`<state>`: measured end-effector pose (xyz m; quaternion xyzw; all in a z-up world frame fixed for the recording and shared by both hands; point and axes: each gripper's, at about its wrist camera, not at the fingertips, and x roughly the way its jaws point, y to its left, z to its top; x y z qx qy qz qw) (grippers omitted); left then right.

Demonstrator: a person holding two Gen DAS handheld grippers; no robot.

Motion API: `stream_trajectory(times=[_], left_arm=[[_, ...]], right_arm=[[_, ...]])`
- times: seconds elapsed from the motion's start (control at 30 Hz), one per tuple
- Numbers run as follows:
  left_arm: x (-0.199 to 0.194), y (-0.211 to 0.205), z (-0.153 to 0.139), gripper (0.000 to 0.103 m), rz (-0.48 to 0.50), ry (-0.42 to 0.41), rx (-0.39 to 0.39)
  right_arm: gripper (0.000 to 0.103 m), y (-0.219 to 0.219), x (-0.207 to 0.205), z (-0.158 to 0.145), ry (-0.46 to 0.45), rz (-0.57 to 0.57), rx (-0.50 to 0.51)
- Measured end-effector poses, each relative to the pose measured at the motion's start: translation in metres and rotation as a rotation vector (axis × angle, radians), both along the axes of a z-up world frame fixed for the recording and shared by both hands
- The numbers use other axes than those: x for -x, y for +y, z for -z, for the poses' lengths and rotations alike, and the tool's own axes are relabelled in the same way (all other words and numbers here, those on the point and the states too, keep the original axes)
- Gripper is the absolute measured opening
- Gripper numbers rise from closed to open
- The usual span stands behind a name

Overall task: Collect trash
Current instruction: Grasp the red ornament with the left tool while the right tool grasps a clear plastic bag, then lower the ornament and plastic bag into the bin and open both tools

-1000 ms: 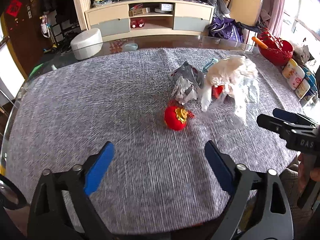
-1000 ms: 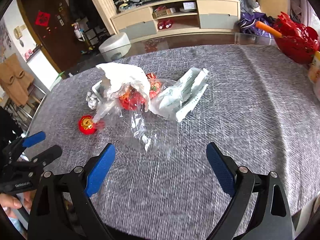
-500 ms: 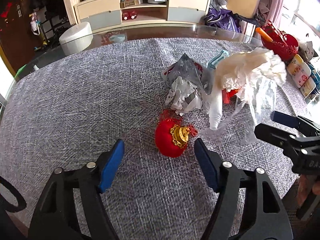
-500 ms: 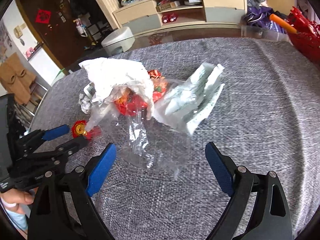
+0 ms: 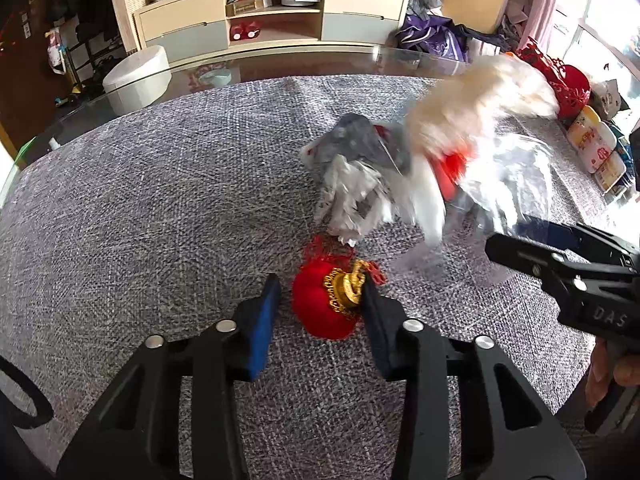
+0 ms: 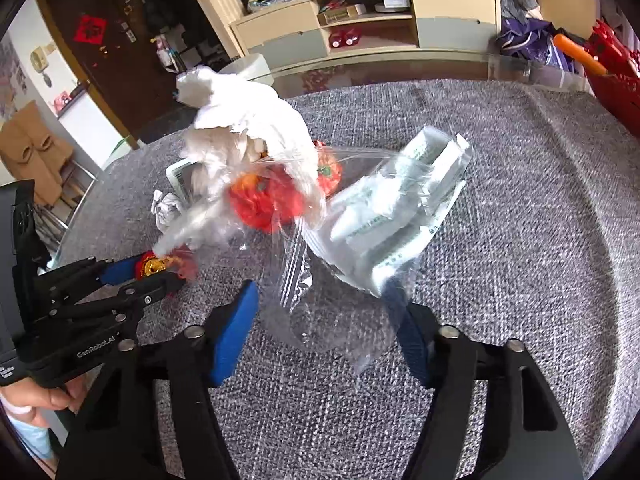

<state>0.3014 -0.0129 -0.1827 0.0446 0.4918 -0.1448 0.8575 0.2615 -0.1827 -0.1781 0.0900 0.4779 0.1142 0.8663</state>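
Observation:
A red ball ornament with a gold cap [image 5: 320, 304] lies on the grey cloth between the fingers of my left gripper [image 5: 320, 280]. Its jaws are closing: the right pad touches the gold cap, the left pad stands a little off the ball. My right gripper [image 6: 320, 288] is closing too, with the loose end of a clear plastic bag [image 6: 296, 280] between its pads, not pinched. The bag holds red-orange scraps [image 6: 264, 204], and crumpled white paper [image 6: 248, 128] lies over it. A white-green pouch pack [image 6: 392, 208] lies beside it, and a grey wrapper [image 5: 360, 148] sits behind the ornament.
The grey cloth [image 5: 160, 200] covers a glass table whose far edge shows bare. A red basket [image 5: 560, 76] and several bottles [image 5: 592, 140] stand at the table's right side. A person's hand [image 6: 44, 396] holds the left gripper's handle. A low cabinet stands beyond the table.
Both grippers came forward and down to the pile. The left jaws narrowed around the red ornament, the right jaws around the clear bag's end. The bag and paper now look blurred.

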Motion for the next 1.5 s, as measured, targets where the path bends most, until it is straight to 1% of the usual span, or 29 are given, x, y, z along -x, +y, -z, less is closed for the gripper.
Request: stream_trajectory(times=[0.07,0.1,0.13,0.17,0.2,0.27,0.33,0.43,0.63,0.97,1.1,1.3,1.5], left_arm=[[0.002,-0.002,0.0,0.03,0.009,0.0,0.003],[0.003,-0.003,0.0,0.03,0.009,-0.003,-0.003],[0.004,-0.004,-0.001,0.03,0.009,-0.006,-0.007],[0.006,-0.004,-0.001,0.03,0.008,-0.006,-0.008],[0.007,-0.004,-0.001,0.03,0.008,-0.005,-0.008],[0.012,-0.002,-0.003,0.03,0.004,-0.007,-0.012],[0.016,0.0,-0.006,0.03,0.002,-0.012,-0.011],[0.027,0.003,-0.016,0.03,-0.002,-0.029,-0.012],[0.055,0.01,-0.043,0.03,-0.016,-0.077,0.002],[0.122,0.004,-0.105,0.03,0.002,-0.184,0.036],[0.152,0.004,-0.124,0.03,0.018,-0.202,0.083],[0.203,0.004,-0.135,0.03,0.036,-0.243,0.074],[0.245,0.006,-0.134,0.03,0.04,-0.254,0.09]], right_arm=[[0.049,-0.002,0.002,-0.001,-0.005,0.001,-0.001],[0.047,-0.003,0.003,-0.002,-0.008,0.002,-0.001],[0.041,-0.004,0.004,-0.003,-0.011,0.002,0.002],[0.031,-0.005,0.006,-0.005,-0.019,0.007,0.011],[0.026,-0.007,0.006,-0.007,-0.024,0.008,0.014],[0.019,-0.009,0.009,-0.011,-0.032,0.01,0.011],[0.016,-0.009,0.012,-0.017,-0.04,0.005,0.015],[0.008,-0.007,0.021,-0.027,-0.066,-0.001,0.016],[0.006,-0.006,0.043,-0.056,-0.116,-0.013,0.004],[0.006,-0.019,0.101,-0.11,-0.221,0.002,-0.009],[0.006,-0.022,0.13,-0.127,-0.257,0.006,0.004],[0.006,-0.02,0.174,-0.137,-0.278,-0.011,0.034],[0.006,-0.015,0.213,-0.13,-0.258,-0.046,0.033]])
